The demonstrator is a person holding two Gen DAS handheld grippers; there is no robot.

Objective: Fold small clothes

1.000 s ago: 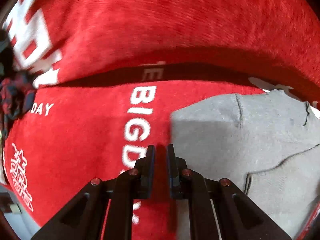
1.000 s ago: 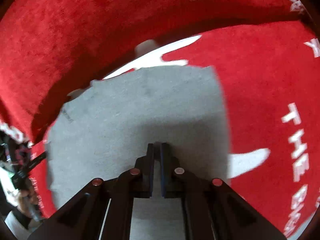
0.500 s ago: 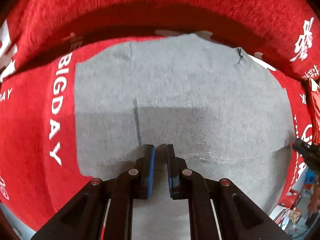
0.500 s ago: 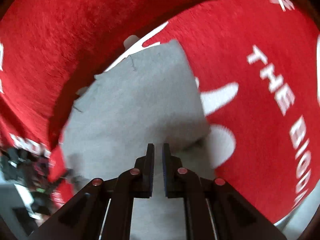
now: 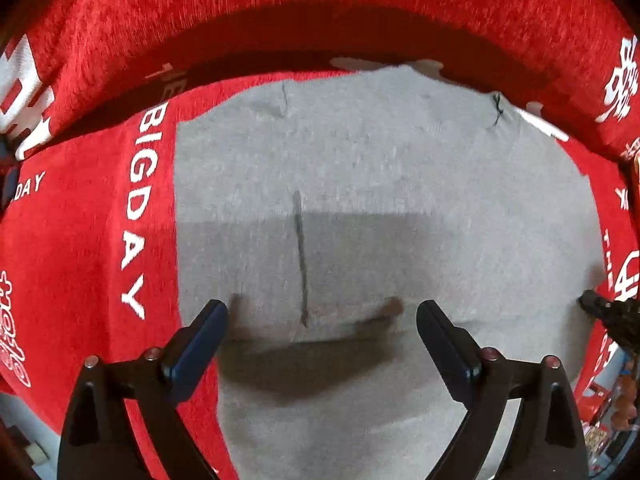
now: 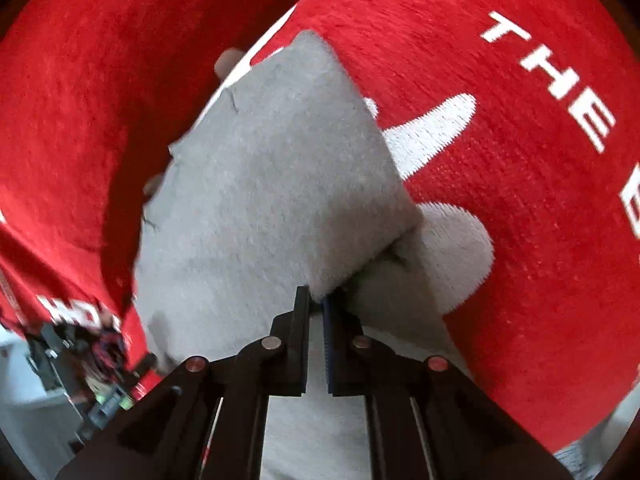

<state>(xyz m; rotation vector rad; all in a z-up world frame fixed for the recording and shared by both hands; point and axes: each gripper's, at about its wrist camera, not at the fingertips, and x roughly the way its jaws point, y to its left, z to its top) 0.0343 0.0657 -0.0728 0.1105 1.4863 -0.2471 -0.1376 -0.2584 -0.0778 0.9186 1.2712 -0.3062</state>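
Matt grey knit garment [image 5: 380, 168]; fuzzy red printed cloth [image 5: 80, 240]; black plastic tongs [image 5: 322, 318]

My left wrist camera looks straight down along its hand-held gripper [image 5: 322, 330], close above the grey garment [image 5: 380, 200] on the red printed cloth [image 5: 80, 240]. My right wrist camera tilts steeply down behind its hand-held gripper [image 6: 316, 300], nearer still. Both views share the garment [image 6: 272, 184] and cloth [image 6: 520, 200].

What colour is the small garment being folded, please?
Plain light grey; the garment shows best in the left wrist view, lying on the red cloth.
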